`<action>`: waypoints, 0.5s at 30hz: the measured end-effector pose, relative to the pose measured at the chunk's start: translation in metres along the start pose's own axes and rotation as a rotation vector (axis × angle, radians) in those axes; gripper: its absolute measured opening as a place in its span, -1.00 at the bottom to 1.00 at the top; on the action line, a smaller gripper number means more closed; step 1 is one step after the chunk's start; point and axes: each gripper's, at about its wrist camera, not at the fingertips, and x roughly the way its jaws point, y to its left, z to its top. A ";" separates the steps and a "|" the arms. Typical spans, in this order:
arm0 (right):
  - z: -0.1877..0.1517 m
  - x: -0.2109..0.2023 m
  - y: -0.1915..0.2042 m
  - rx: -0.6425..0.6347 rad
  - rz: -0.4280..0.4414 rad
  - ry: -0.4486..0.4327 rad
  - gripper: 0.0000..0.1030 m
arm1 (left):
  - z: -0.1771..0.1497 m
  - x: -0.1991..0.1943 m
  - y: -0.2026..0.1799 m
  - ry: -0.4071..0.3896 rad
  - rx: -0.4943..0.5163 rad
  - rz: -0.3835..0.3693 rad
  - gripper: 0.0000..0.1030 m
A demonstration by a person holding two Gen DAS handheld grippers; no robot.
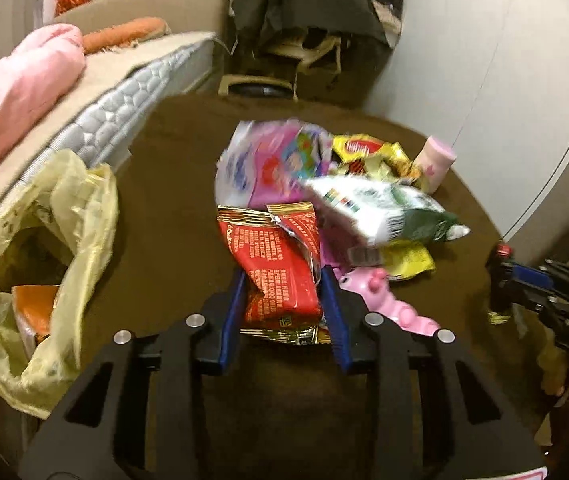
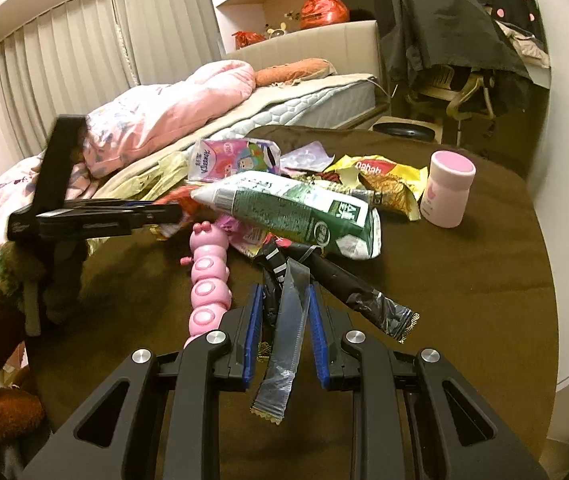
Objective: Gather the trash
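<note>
My left gripper [image 1: 282, 280] is shut on a red and gold snack wrapper [image 1: 276, 272], held over the brown table [image 1: 172, 220]. A pile of wrappers lies behind it: a green and white bag [image 1: 384, 208], a pink and purple pack [image 1: 268, 160] and yellow wrappers [image 1: 368, 152]. A yellow plastic trash bag [image 1: 44, 272] hangs open at the left, with an orange wrapper inside. My right gripper [image 2: 282, 292] is shut on a clear and dark sachet wrapper [image 2: 286, 332]. The green and white bag [image 2: 300, 212] lies just beyond it. The left gripper also shows in the right wrist view [image 2: 172, 212].
A pink caterpillar toy [image 2: 206, 280] lies left of my right gripper. A pink jar [image 2: 448, 188] stands at the far right of the table. A long black wrapper [image 2: 364, 296] lies to the right. A bed with pink bedding [image 2: 156, 112] runs along the left, a draped chair [image 2: 456, 52] behind.
</note>
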 end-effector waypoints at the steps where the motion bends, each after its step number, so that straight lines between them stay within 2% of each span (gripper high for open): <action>1: 0.002 0.000 0.002 -0.004 0.000 -0.004 -0.58 | 0.000 -0.011 -0.002 -0.020 -0.004 -0.006 -0.32; 8: 0.038 -0.004 0.029 -0.092 0.025 -0.055 -0.58 | 0.006 -0.060 -0.001 -0.107 0.002 0.024 -0.32; 15: 0.095 0.004 0.091 -0.248 0.129 -0.107 -0.58 | 0.003 -0.105 0.045 -0.205 -0.105 0.089 -0.29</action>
